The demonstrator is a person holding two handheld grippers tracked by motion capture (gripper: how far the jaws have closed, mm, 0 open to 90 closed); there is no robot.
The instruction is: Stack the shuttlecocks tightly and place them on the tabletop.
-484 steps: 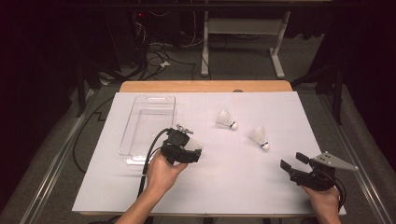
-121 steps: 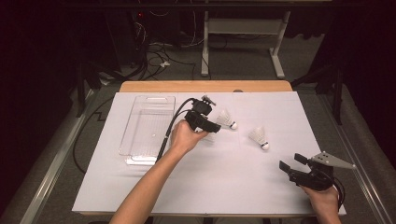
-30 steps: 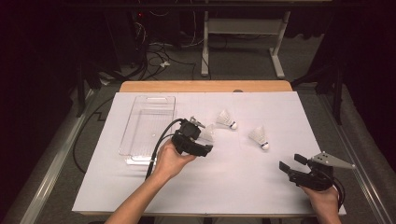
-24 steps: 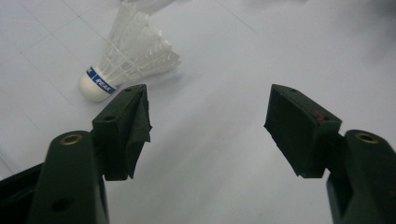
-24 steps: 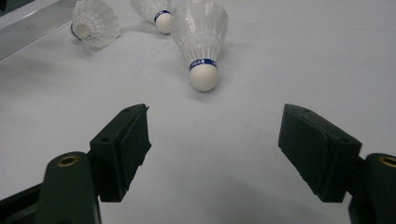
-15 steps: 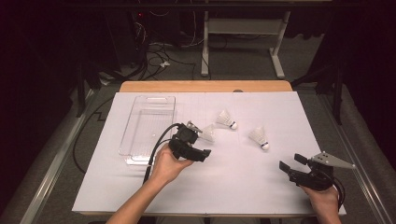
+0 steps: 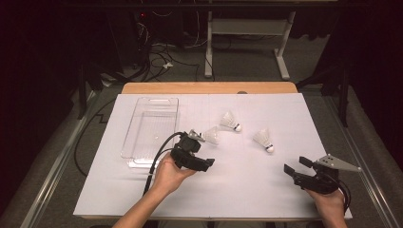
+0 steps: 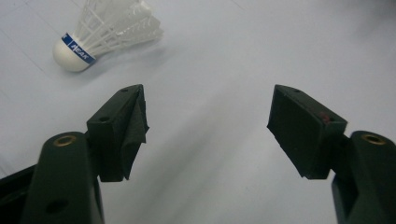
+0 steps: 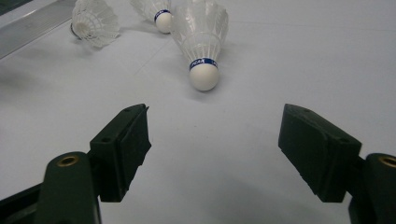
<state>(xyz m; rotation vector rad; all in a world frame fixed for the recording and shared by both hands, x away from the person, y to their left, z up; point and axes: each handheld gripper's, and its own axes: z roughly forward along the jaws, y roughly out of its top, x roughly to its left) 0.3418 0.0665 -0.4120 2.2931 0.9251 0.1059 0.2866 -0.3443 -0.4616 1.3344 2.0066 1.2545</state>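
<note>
Risk: the left gripper point(image 7: 207, 164), jaws wide apart and empty, lies beside the nearest shuttlecock point(image 7: 211, 136); a skewed approach could crush its feathers or knock it rolling away from the clear plastic tray point(image 7: 151, 128). Right gripper point(image 7: 293, 170) likewise gapes empty, near the table's front edge. Count: three shuttlecocks on the white sheet point(image 7: 247, 190), one tray, two grippers.

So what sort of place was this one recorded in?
Most likely a lab or workshop set up for recording: a table under a white sheet, loose cables on the floor behind it, dark surroundings, and a metal desk frame.

both tongs point(image 7: 210, 164) point(image 7: 295, 164) agape, empty
</note>
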